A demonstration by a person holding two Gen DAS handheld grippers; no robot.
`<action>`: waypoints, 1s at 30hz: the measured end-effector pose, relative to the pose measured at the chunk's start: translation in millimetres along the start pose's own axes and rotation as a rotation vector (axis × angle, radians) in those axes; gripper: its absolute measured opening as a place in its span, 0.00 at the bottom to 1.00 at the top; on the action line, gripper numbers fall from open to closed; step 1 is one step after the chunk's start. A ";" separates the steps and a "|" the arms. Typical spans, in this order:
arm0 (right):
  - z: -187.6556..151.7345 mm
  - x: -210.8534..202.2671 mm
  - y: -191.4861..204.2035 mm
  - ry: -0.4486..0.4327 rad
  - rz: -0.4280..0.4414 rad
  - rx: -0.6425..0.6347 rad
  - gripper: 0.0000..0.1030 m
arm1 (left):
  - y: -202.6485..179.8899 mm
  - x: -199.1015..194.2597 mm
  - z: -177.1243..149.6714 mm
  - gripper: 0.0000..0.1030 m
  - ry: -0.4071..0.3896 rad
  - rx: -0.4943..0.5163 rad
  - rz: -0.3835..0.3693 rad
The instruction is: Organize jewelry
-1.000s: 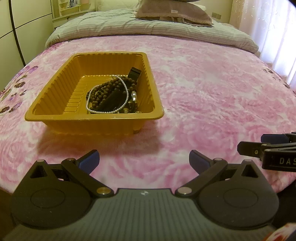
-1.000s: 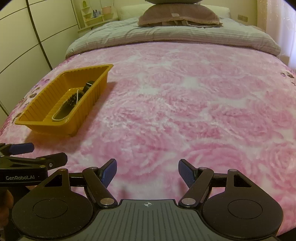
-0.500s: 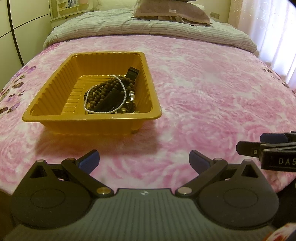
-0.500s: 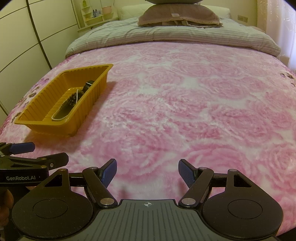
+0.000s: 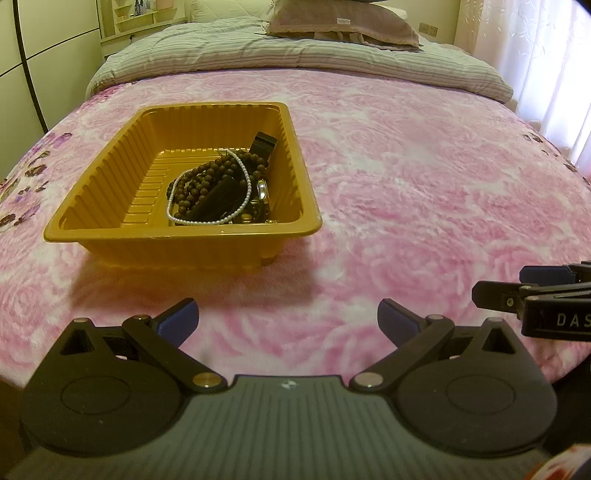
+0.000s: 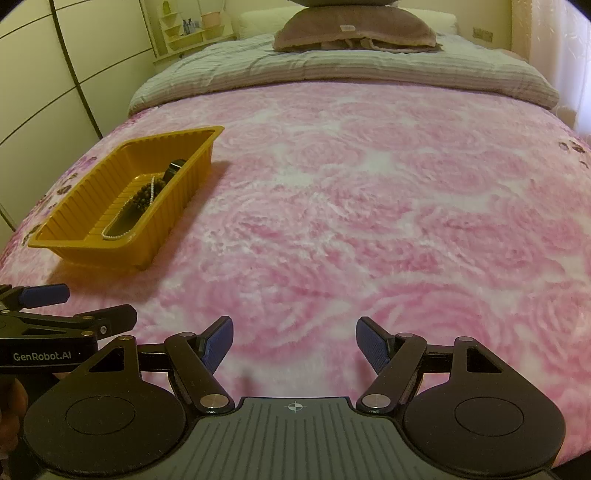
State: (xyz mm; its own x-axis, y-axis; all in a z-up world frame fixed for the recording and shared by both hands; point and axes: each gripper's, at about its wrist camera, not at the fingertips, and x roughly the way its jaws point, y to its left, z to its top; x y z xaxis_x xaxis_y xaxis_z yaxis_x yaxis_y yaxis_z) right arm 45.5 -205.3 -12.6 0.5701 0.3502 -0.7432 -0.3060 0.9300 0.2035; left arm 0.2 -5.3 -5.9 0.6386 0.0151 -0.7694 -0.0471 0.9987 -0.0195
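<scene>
Ahead, my left gripper (image 5: 288, 317) is hovering with its jaws standing wide apart and gripping nothing, over the pink rose-patterned blanket (image 5: 424, 192). Just beyond it and slightly to the left, the orange plastic tray (image 5: 110, 236) is sitting on the bed, holding the jewelry: a brown wooden bead strand (image 5: 195, 184), a white pearl necklace (image 5: 242, 170) looping over it, a black strap (image 5: 264, 142) and a metal watch face (image 5: 263, 189), all heaped toward the tray's right side. I am holding my right gripper (image 6: 294, 345) beside the left, equally empty and spread wide above bare blanket, with the tray well off to its left. Farther back, a striped quilt (image 6: 332, 70) and a mauve pillow (image 6: 354, 31) are lying across the bed.
</scene>
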 end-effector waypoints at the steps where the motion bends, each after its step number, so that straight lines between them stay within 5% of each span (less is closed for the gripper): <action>1: 0.0 -0.1 -0.2 0.000 0.000 0.000 0.71 | 0.1 0.0 -0.1 1.00 -0.001 0.000 0.001; 30: -2.5 0.0 -2.3 0.002 0.001 0.001 0.71 | -0.3 0.8 -1.1 1.00 0.000 -0.002 -0.001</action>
State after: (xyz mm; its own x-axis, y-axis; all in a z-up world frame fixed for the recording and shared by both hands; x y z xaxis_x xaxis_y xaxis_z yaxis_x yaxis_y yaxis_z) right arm 44.3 -207.7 -14.7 0.5681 0.3508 -0.7444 -0.3054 0.9299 0.2051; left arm -0.1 -5.6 -7.2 0.6390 0.0145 -0.7691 -0.0479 0.9986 -0.0210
